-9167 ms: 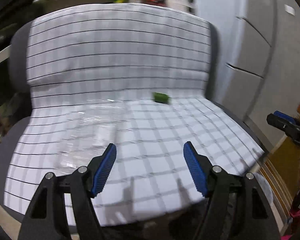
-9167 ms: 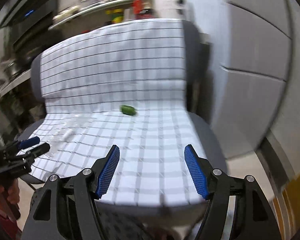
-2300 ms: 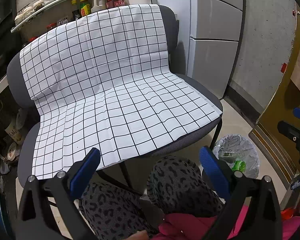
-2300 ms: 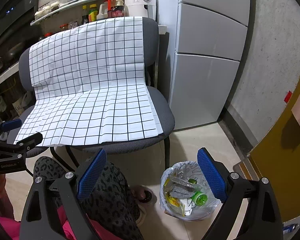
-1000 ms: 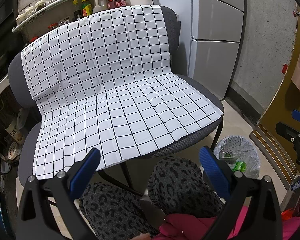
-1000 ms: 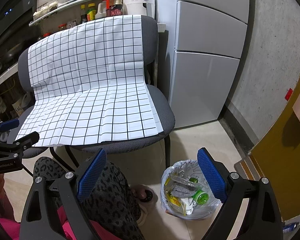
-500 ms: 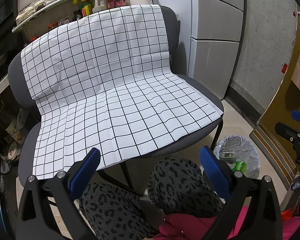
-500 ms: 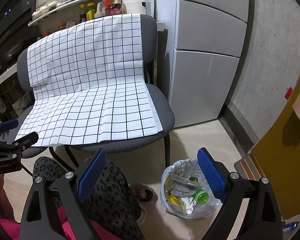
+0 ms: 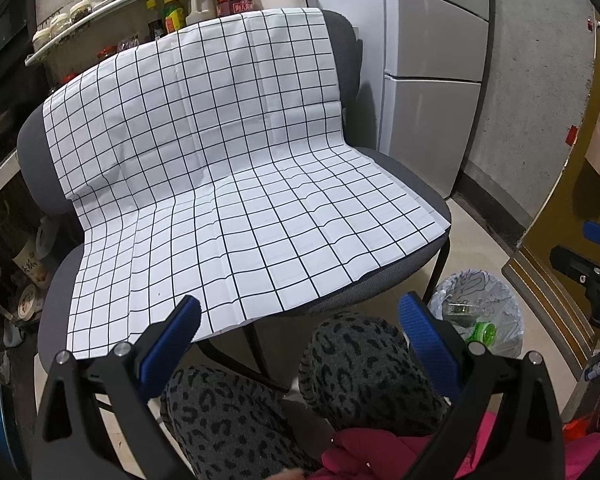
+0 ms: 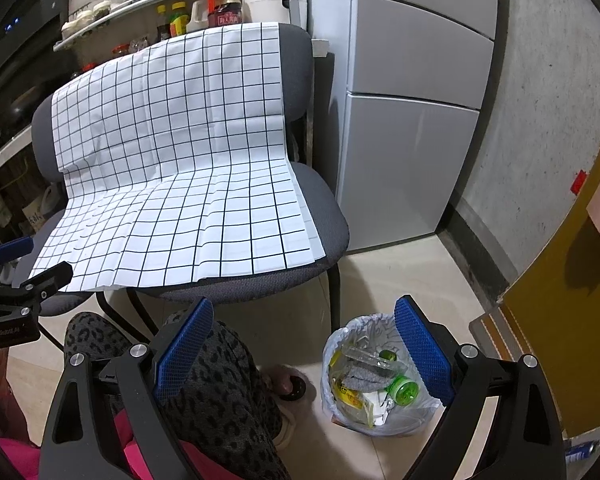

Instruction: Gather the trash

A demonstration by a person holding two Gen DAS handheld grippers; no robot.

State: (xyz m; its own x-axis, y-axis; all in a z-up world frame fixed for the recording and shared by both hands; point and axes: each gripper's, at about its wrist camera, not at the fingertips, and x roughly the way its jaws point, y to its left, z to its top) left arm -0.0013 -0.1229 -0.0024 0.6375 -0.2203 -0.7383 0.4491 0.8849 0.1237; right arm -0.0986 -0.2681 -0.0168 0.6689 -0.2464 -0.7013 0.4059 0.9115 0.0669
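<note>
Since approx. 9 s earlier, both tongs are seen drawn back from the chair seat, and the green item and clear wrapper once lying on the gridded sheet (image 9: pixel 236 184) are found in the bin. L gripper (image 9: pixel 300 330) is held released, jaws spread wide, nothing between the blue pads (image 9: pixel 172 340); leopard-print knees (image 9: pixel 364 356) are framed beneath it, w/ the sheet-covered chair (image 9: pixel 416 184) ahead. R gripper (image 10: pixel 304 346) is likewise held released, nothing gripped. Trash bin (image 10: pixel 336 344), lined w/ a pale bag, is seen on the floor just below and ahead of the R tong's right finger (image 10: pixel 420 348); inside it a green bottle (image 10: pixel 404 390), yellow packet (image 10: pixel 350 396) and clear plastic are shown. From the L tong the same bin (image 9: pixel 508 308) is placed to the right, near the chair leg. A fridge (image 10: pixel 412 120) is shown behind the chair, right of both tongs.
</note>
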